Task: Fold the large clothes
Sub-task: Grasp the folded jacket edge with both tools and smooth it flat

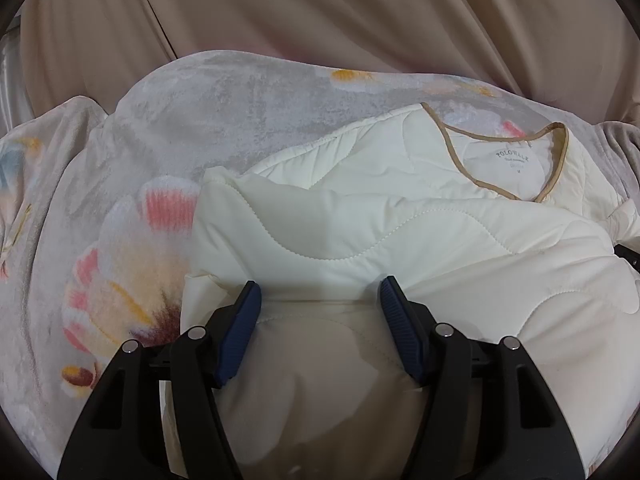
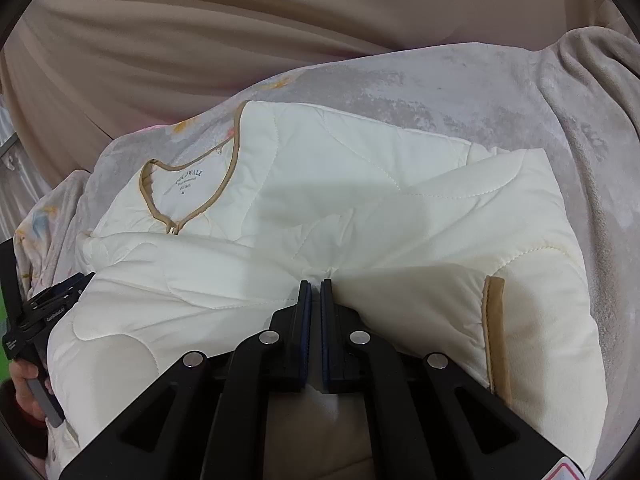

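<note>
The cream jacket (image 2: 320, 216) is partly folded on the blanket (image 1: 120, 208). A pinch of fabric is clamped in the right tongs (image 2: 316, 284); the left tongs (image 1: 320, 292) are spread (holding nothing). Further folds are judged outstanding.

Soft, even indoor light is falling from above, leaving the cream jacket (image 1: 400, 232) nearly overexposed. Fisheye distortion is bending both pictures' edges, dark vignetting is ringing the corners, and a faint shadow is crossing the jacket's middle.

Cream jacket (image 1: 400, 232) on floral blanket (image 1: 132, 240)
</note>
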Demonstrator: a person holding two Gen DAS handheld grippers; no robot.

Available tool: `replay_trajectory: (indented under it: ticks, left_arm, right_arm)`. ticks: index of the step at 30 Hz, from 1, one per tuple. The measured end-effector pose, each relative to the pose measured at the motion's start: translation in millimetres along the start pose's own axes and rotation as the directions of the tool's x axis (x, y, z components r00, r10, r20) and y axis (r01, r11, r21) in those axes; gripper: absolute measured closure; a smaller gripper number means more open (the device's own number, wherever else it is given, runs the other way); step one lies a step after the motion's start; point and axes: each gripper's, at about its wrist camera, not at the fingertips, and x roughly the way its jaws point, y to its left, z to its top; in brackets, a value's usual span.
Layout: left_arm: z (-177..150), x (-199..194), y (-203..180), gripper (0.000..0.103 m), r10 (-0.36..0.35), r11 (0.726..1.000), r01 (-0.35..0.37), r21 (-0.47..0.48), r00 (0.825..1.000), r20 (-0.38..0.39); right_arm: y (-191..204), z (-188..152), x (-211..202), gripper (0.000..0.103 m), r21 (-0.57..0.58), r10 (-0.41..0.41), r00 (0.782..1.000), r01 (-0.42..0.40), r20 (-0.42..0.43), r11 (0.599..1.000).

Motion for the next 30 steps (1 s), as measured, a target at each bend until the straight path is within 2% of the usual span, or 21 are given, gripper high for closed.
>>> replay_trajectory:
  ticks: [22, 26, 28, 29, 30]
  left_arm:
    - [-0.9, 0.0, -0.4, 0.042, 0.004, 1.000, -0.004, -0.004, 1.000, 0.002]
    - [-1.2, -7.5, 4.0, 0.043, -0.019, 0.999, 0.020, -0.031, 0.999, 0.028]
    - [-3.1, -27.8, 5.1, 0.043, -0.030, 0.999, 0.032, -0.028, 0.998, 0.054]
    - [-6.3, -45.8, 3.9, 0.043, -0.050, 0.999, 0.051, -0.014, 0.996, 0.073]
    - [-10.0, -61.0, 2.4, 0.043, -0.071, 0.997, 0.071, -0.002, 0.994, 0.080]
  right_arm:
    - [1.8, -2.1, -1.5, 0.103, 0.010, 0.006, 1.000, -0.006, 0.010, 1.000]
    - [2.9, -0.3, -12.2, 0.103, 0.018, 0.003, 0.999, -0.004, 0.040, 1.000]
    - [14.1, -2.8, -36.2, 0.091, 0.002, -0.052, 0.995, 0.052, 0.083, 0.999]
    - [21.2, -5.7, -48.4, 0.086, -0.010, -0.046, 0.994, 0.047, 0.095, 0.999]
    - [30.6, -10.8, -62.0, 0.086, -0.028, -0.024, 0.995, 0.027, 0.095, 0.999]
